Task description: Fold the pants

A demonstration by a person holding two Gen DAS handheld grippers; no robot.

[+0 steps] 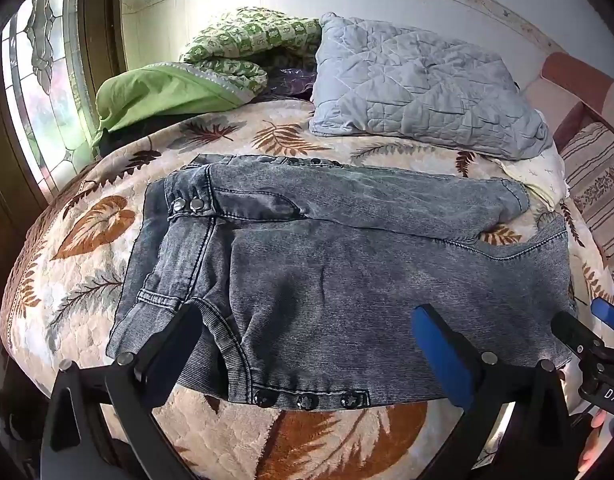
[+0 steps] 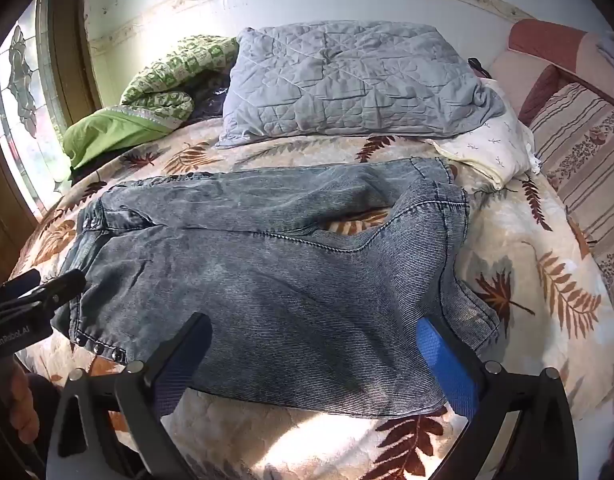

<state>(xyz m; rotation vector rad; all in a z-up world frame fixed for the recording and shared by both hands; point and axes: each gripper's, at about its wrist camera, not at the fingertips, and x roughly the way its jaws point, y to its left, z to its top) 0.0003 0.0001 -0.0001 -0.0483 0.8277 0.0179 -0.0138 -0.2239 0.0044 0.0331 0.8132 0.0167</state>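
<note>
Left wrist view: grey denim pants [image 1: 327, 264] spread flat across centre frame on leaf-print bedspread [image 1: 87, 240]; waistband at left, legs toward right. Left gripper [image 1: 307, 340], lower frame, jaws wide apart, nothing held. Grey pillow [image 1: 419, 88] upper right. Right wrist view: pants [image 2: 267, 264] centre; right gripper [image 2: 315, 356] lower frame, jaws wide apart over the near leg; green blanket [image 2: 147, 92] upper left
</note>
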